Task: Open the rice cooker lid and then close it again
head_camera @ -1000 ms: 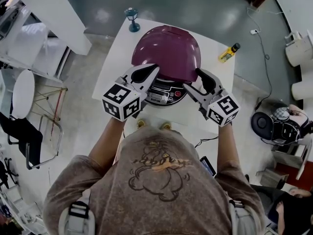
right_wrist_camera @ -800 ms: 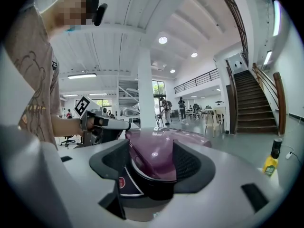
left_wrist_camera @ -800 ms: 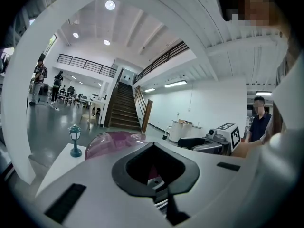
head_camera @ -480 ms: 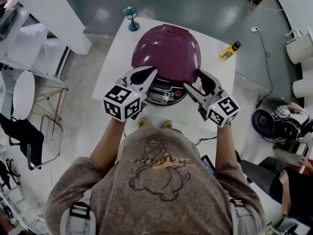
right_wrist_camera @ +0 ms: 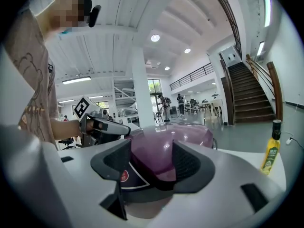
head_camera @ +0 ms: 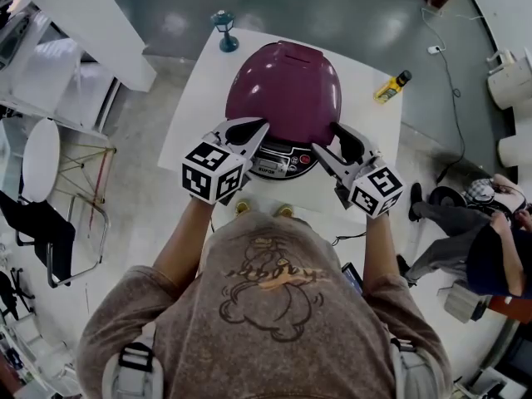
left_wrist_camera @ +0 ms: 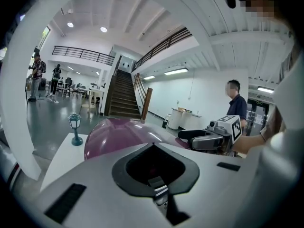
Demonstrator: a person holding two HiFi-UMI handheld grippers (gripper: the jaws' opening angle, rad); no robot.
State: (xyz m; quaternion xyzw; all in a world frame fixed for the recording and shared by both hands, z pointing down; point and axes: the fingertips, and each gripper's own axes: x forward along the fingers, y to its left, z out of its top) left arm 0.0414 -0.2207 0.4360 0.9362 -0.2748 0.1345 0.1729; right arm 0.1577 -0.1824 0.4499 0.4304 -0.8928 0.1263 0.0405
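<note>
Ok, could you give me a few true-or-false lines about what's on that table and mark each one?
1. The rice cooker lid is purple. True.
2. The lid stands wide open. False: it is down over the cooker.
3. A yellow bottle stands upright on the table. True.
4. The little lamp figurine sits on top of the cooker. False: it stands at the table's far corner, apart from the cooker.
5. The left gripper has its jaws wide apart. False: they are together, with nothing between them.

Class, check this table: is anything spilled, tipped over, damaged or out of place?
Nothing stands out. The rice cooker sits level, lid down; the bottle and lantern stand upright; no spill shows.
</note>
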